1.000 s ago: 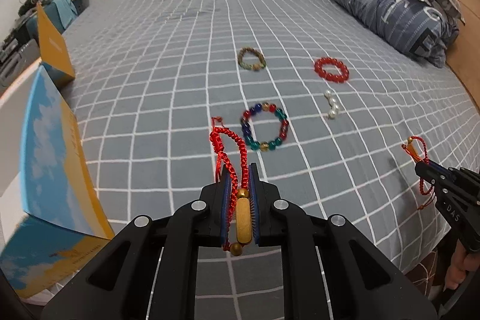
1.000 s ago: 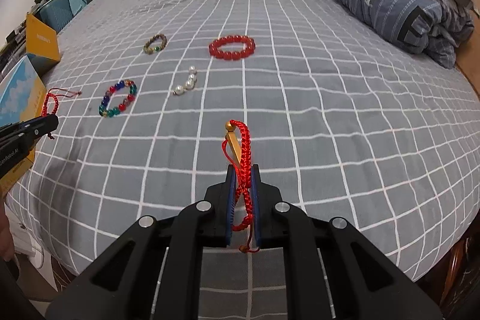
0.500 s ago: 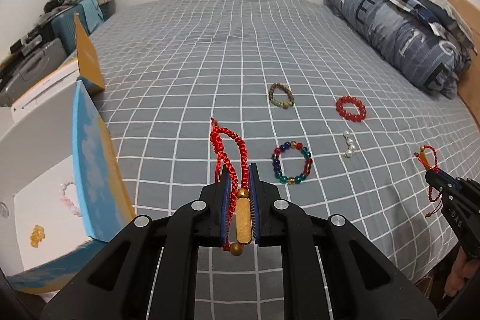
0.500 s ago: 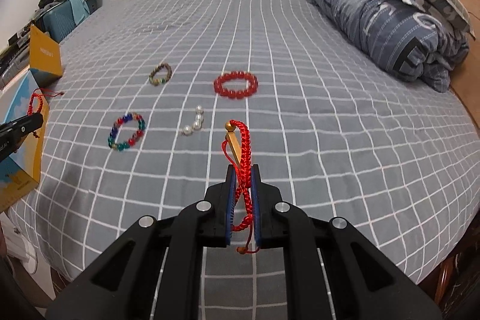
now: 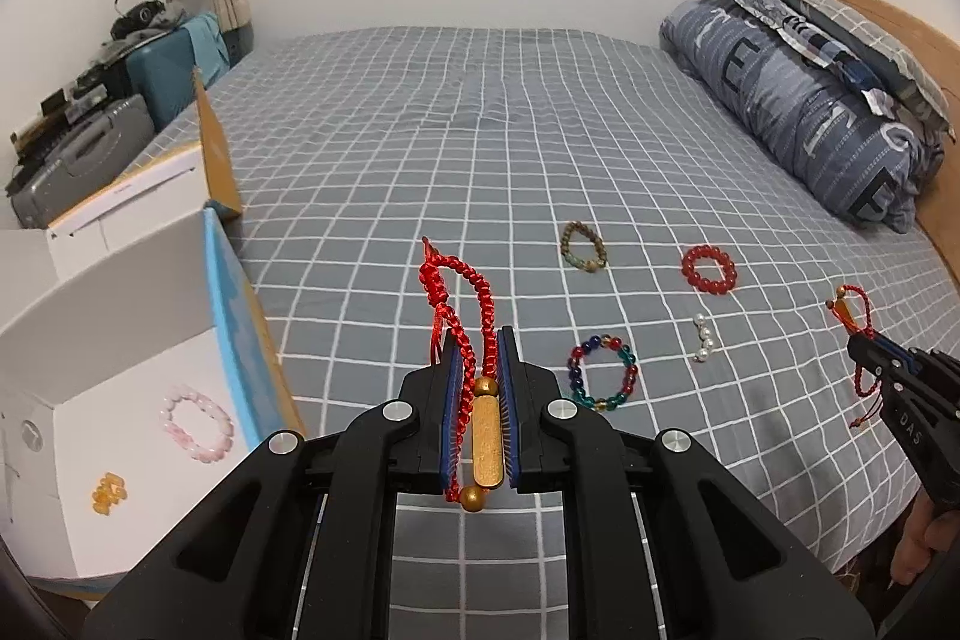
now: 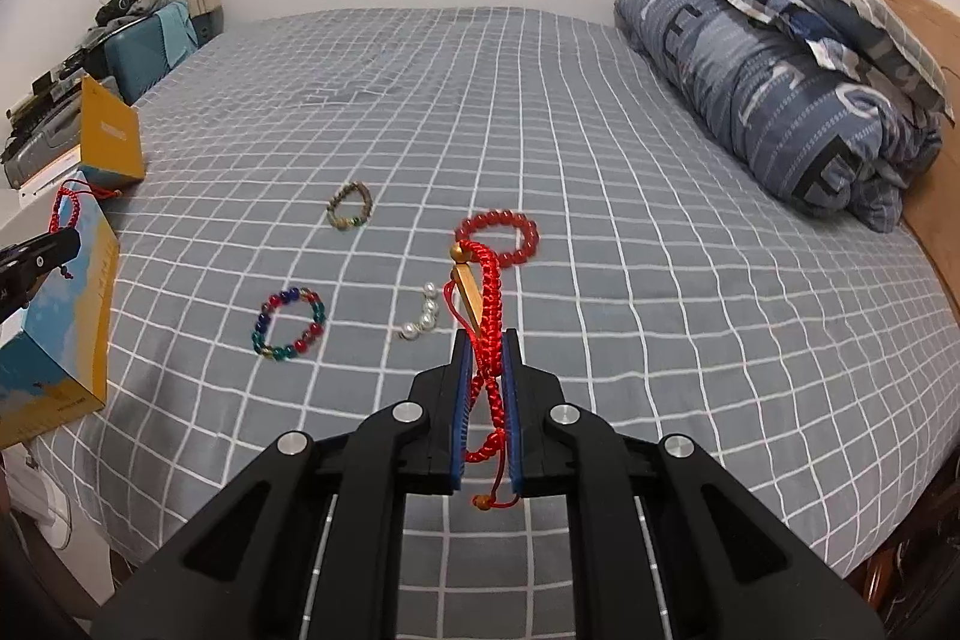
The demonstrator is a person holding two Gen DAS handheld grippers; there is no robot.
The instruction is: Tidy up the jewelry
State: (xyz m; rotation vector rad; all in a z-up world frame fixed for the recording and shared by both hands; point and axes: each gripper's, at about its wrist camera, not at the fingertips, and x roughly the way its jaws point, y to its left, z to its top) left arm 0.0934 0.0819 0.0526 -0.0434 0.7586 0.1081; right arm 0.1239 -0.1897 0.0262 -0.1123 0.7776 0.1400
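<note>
While both grippers tilt down over the grey checked bed [image 5: 540, 148], the left gripper [image 5: 480, 340] and right gripper [image 6: 485, 340] each pinch a red cord bracelet [image 5: 459, 292].

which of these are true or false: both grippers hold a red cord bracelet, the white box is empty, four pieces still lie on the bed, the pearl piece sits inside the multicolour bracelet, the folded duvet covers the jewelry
1. Both grippers hold a red cord bracelet. True: the left gripper is shut on one red cord bracelet, the right gripper on the other red cord bracelet.
2. The white box is empty. False: a pink bracelet and an amber piece lie in it.
3. Four pieces lie on the bed. True.
4. The pearl piece sits inside the multicolour bracelet. False: it lies apart, beside it.
5. The folded duvet covers the jewelry. False: it lies apart from it.
</note>
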